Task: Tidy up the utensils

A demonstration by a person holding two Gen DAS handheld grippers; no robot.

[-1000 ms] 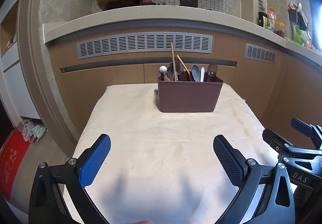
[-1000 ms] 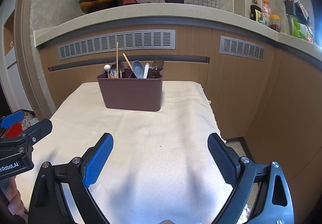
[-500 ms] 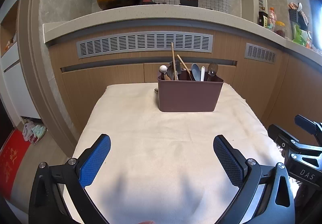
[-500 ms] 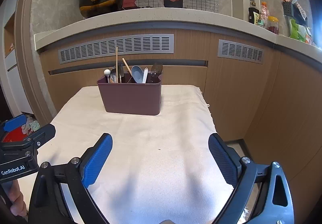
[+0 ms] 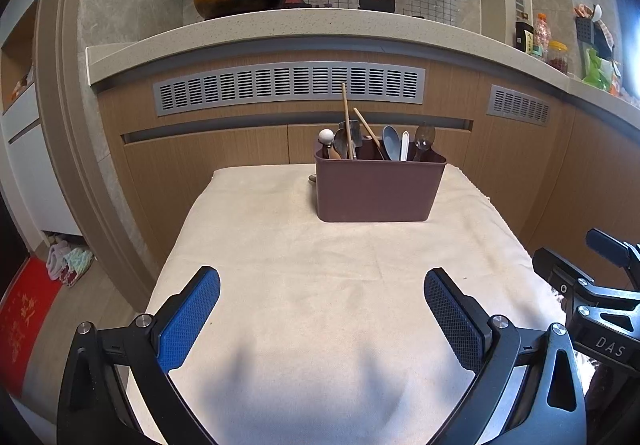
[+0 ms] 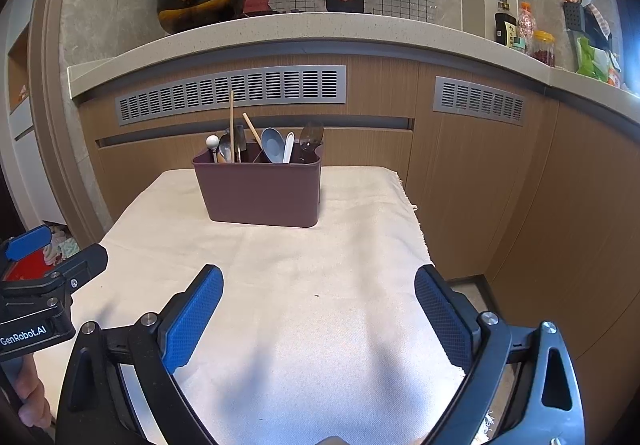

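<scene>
In the left wrist view, the left gripper [image 5: 322,309] is held low over the near part of the cloth-covered counter [image 5: 280,245], its jaws spread wide with nothing between them. A broad stretch of bare cloth lies between the blue pads [image 5: 188,319] and the brown utensil caddy [image 5: 378,191], which stands toward the far edge, right of centre. The counter's left edge drops to the floor, and the wooden cabinet front [image 5: 224,149] rises just behind the far edge. Chopsticks [image 5: 347,121], a blue spoon [image 5: 391,143], a white spoon [image 5: 405,145] and a dark spoon [image 5: 423,137] are seen standing upright in the caddy. The right gripper [image 5: 600,285] is seen at the right margin.

In the right wrist view, the right gripper [image 6: 318,305] is likewise spread wide and empty above the cloth. The caddy [image 6: 262,193] stands well ahead, left of centre, with open cloth before it. The counter's frayed right edge [image 6: 416,221] falls away beside the cabinet. The left gripper [image 6: 44,285] appears at the left margin.
</scene>
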